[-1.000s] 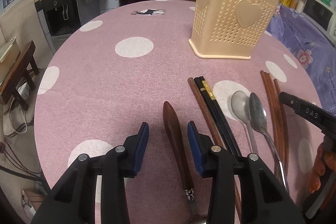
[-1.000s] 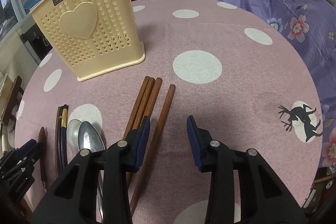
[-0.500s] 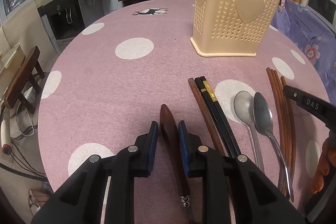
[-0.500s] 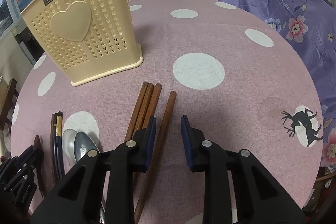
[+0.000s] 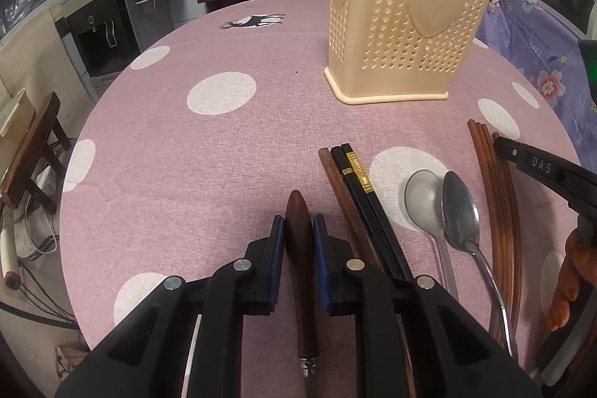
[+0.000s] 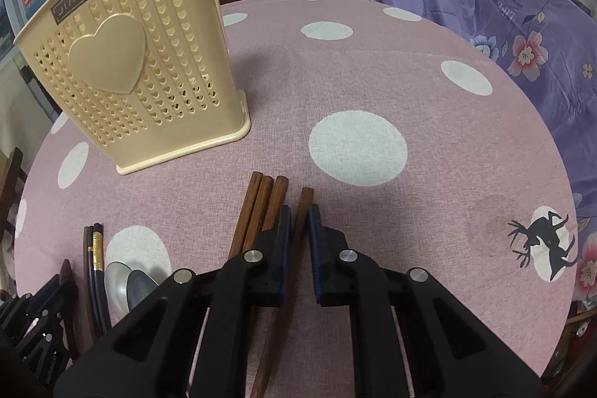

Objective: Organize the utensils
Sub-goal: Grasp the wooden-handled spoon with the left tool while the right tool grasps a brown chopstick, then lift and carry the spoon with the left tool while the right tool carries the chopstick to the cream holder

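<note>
Wooden handle low in frame: my left tool has closed on it, my right tool on one chopstick; both ready to lift toward the holder.

A pink round tablecloth is showing white polka dots and black deer silhouettes. A cream perforated plastic utensil holder is displaying raised hearts amid heart-shaped holes. Black chopsticks are wearing gold bands beside reddish-brown wooden chopsticks and two silver metal spoons. A purple floral cloth is draping in pink and white blossoms.
</note>
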The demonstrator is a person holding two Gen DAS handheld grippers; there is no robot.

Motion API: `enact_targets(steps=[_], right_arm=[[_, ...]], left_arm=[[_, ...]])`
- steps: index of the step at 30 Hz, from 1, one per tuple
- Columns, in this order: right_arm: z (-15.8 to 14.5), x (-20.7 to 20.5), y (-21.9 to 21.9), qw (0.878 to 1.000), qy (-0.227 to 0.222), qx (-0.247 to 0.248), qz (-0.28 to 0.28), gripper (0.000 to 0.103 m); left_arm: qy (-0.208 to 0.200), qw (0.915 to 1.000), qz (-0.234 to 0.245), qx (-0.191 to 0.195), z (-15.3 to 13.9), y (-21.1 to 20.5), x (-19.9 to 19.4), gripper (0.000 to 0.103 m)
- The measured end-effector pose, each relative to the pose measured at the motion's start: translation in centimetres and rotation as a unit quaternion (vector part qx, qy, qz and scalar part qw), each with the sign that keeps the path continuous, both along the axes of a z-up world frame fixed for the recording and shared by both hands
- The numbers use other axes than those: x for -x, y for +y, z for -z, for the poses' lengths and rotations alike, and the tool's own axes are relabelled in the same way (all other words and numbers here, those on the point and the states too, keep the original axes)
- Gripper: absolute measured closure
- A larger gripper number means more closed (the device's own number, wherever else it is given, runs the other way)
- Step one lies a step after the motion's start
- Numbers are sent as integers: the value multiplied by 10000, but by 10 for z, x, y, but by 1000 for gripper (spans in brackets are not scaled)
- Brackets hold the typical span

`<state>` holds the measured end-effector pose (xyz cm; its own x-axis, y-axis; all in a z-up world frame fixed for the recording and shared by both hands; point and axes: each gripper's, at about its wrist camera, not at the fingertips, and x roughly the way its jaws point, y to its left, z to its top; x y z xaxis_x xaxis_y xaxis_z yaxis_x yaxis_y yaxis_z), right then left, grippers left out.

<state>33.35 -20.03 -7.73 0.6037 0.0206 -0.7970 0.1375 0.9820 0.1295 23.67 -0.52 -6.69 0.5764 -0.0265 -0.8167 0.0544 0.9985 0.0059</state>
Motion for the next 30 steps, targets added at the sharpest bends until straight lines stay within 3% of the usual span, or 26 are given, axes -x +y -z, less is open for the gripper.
enact_targets(steps=[7,13,22,30], right_arm=[[-11,1,-22,9978,-266,-607,21,94],[-55,20,-51,9901,-1045,-933,-18,95],[-128,65,-75,9712,-2224,-817,-248,95],[-146,81,-76,9651,-2437,-827,-484,95]], left_arm=[[-198,9992,52,343,-12,7,0,87],[-750,9950,196,638,-50,14,8,87],[-1529,9851,237,746,-102,22,20,87],[-1750,9818,211,703,-110,23,19,87]])
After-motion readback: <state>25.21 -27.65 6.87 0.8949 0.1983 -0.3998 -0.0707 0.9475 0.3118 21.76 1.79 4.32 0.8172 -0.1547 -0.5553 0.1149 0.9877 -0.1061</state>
